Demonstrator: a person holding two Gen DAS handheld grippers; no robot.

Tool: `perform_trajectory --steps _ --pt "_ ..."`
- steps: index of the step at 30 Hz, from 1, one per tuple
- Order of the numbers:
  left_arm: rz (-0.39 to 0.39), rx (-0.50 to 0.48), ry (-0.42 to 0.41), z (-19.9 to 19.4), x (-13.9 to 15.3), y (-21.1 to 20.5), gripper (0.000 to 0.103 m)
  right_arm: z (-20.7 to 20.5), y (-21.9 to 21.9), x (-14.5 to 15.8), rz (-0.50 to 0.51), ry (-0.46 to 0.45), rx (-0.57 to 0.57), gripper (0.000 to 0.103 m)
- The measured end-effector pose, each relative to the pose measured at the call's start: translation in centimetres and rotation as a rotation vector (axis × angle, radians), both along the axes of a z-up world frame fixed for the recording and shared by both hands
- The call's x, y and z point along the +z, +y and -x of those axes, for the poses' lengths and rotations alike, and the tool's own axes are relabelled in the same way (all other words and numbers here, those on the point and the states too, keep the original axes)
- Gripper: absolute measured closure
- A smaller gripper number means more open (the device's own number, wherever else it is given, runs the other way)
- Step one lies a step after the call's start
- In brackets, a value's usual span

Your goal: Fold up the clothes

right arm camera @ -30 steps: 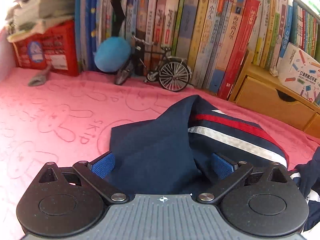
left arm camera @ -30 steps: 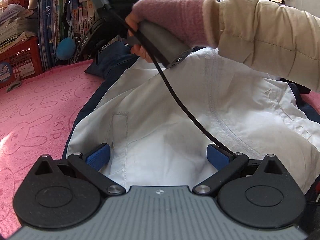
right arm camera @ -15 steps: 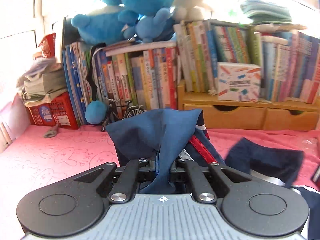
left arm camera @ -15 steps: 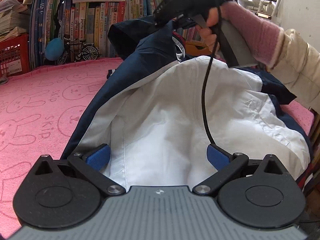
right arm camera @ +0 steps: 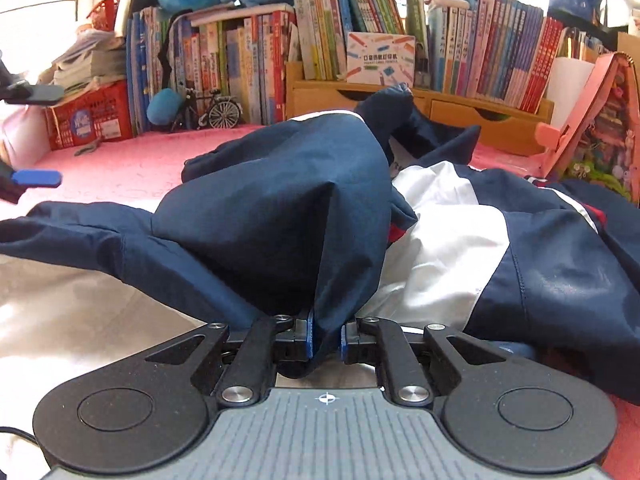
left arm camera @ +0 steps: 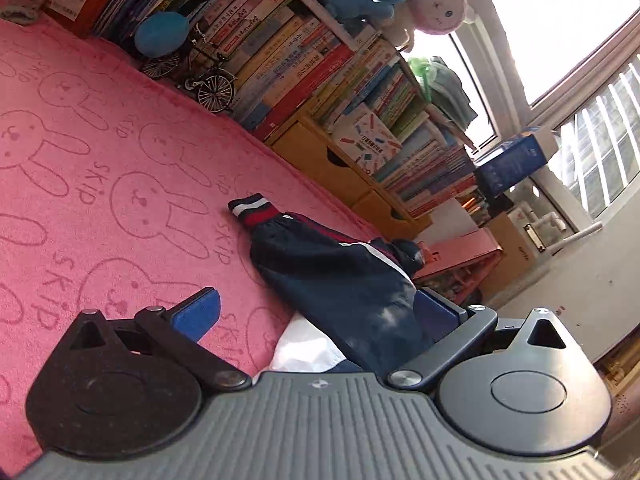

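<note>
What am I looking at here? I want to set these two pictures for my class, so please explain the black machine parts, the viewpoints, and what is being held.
Each picture comes from a camera on hand-held tongs, looking along their two blue-padded fingers. A person holds one in each hand; there is no robot arm. The left tongs stand open over a navy jacket with a white lining, lying on a pink rabbit-print cloth. The right tongs are shut on a fold of that jacket. Behind stand bookshelves.

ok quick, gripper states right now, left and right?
Left gripper: jaws open, navy jacket lying between them, not clamped.
Right gripper: jaws shut on a fold of the navy jacket.
</note>
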State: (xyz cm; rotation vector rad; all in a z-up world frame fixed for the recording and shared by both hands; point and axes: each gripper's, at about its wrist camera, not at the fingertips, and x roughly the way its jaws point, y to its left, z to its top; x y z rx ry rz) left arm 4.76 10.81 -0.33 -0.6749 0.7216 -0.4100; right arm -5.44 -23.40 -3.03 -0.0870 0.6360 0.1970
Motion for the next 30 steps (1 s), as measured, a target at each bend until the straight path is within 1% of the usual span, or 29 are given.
perform_trajectory --steps 1,4,8,9,10,12,15,16,17,18,19,20,21,23,24,26,28,29,30 --pt "-0.044 0.01 0.024 -1.9 -0.7 -1.2 0.0 0.3 0.2 -0.3 0.014 -0.02 0.003 0.089" --pt "-0.127 -0.001 0.083 -5.0 -2.5 -4.5 0.0 0.7 0.7 -0.5 0.033 -0.055 0.006 0.088" --pt "-0.18 -0.01 0.151 -7.9 -4.3 -7.7 0.0 0.6 -0.4 -0.6 -0.041 -0.045 -0.001 0.088" --pt "-0.204 0.001 0.131 -8.0 -4.2 -8.3 0.0 0.6 -0.7 -0.6 -0.06 -0.041 -0.004 0.088" --pt "-0.241 0.002 0.122 -8.5 -4.2 -9.0 0.0 0.5 -0.9 -0.7 -0.073 -0.039 -0.005 0.088" --pt "-0.287 0.006 0.105 -9.0 -4.4 -10.0 0.0 0.4 -1.2 -0.7 -0.09 -0.036 -0.005 0.088" --pt "-0.33 0.034 0.087 -9.5 -4.5 -11.1 0.001 0.4 -1.5 -0.8 -0.107 -0.035 -0.006 0.088" --pt "-0.333 0.04 0.084 -9.7 -4.4 -11.3 0.008 0.4 -1.5 -0.8 -0.113 -0.034 -0.007 0.088" --pt "-0.325 0.04 0.084 -9.8 -4.4 -11.4 0.017 0.4 -1.6 -0.8 -0.118 -0.033 -0.007 0.088" --pt "-0.32 0.054 0.094 -9.8 -4.5 -11.3 0.037 0.4 -1.7 -0.8 -0.124 -0.033 -0.008 0.088" --pt "-0.315 0.071 0.105 -9.9 -4.5 -11.2 0.068 0.4 -1.7 -0.8 -0.13 -0.032 -0.009 0.088" --pt "-0.31 0.088 0.117 -9.9 -4.5 -11.0 0.081 0.4 -1.7 -0.8 -0.132 -0.033 -0.01 0.088" --pt "-0.268 0.102 0.137 -10.1 -4.7 -10.6 0.089 0.4 -1.7 -0.8 -0.132 -0.034 -0.011 0.088" --pt "-0.209 0.134 0.127 -9.8 -4.6 -9.6 0.091 0.4 -1.7 -0.8 -0.131 -0.036 -0.013 0.087" --pt "-0.206 0.145 0.107 -9.7 -4.2 -9.2 0.092 0.5 -1.6 -0.8 -0.132 -0.039 -0.014 0.086" --pt "-0.191 0.171 0.047 -9.2 -3.1 -8.3 0.092 0.5 -1.7 -0.8 -0.14 -0.046 -0.011 0.083" --pt "-0.123 0.189 -0.009 -8.5 -1.8 -6.8 0.092 0.6 -1.9 -0.8 -0.155 -0.052 -0.015 0.079" --pt "-0.157 0.23 -0.03 -8.3 -0.8 -5.4 0.092 0.6 -2.0 -0.8 -0.163 -0.055 -0.017 0.078" --pt "-0.201 0.276 -0.05 -8.2 0.2 -3.8 0.092 0.7 -2.0 -0.7 -0.163 -0.062 -0.017 0.075"
